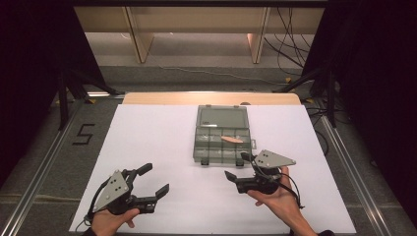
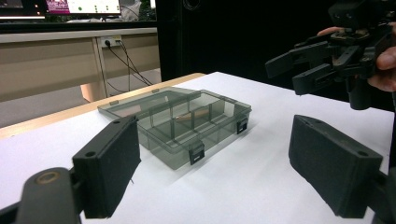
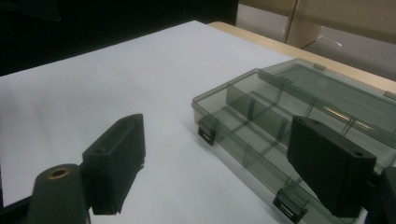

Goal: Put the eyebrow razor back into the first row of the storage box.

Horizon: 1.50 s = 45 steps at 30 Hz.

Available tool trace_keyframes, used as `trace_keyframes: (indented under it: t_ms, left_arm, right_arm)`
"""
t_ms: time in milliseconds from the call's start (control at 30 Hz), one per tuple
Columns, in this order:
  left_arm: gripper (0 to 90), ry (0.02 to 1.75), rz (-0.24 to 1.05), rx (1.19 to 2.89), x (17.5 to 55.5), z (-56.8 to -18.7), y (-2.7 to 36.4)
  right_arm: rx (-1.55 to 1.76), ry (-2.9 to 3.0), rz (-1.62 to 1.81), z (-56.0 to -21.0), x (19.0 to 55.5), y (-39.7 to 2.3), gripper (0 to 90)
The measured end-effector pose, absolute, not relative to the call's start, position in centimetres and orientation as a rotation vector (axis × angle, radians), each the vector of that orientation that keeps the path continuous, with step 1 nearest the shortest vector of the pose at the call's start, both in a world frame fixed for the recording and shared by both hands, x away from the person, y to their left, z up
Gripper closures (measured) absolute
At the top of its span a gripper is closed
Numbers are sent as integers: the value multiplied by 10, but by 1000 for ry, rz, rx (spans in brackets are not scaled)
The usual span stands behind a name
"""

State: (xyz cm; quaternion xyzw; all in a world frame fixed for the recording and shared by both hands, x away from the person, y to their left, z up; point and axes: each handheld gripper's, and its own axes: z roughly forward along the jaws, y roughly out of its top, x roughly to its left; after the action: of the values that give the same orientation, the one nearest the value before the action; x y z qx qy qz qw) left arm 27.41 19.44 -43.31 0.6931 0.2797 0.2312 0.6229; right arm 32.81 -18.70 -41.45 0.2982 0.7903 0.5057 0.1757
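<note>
Your left tool (image 1: 151,181) and right tool (image 1: 237,166) both gape wide and empty above the white tabletop (image 1: 157,142), the right one just beside the open compartment box (image 1: 221,135).

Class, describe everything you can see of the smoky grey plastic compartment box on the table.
The smoky grey see-through plastic compartment box lies flat on the white table sheet, open, its lid folded back flat on the far side. Thin dividers split the tray into small compartments in rows. Two dark latches sit on its near front edge. A pale pinkish elongated piece lies in one compartment toward the right. Neither gripper touches it; the right gripper hovers just in front of its near right corner.
</note>
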Motion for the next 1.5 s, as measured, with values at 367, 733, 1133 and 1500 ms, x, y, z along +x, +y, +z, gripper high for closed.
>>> trace_keyframes:
  t_ms: [367,733,1133,1500]
  left_arm:
    - [165,643,532,1592,274,-433,194]
    - [165,643,531,1594,274,-433,194]
    - [165,641,531,1597,274,-433,194]
    - [165,638,531,1598,274,-433,194]
  right_arm:
    - [895,2220,1429,-418,315,-205,207]
    - [911,2174,1453,-419,303,-216,206]
    - [958,2148,1487,-422,296,-225,192]
    - [935,2155,1490,-424,297,-223,177]
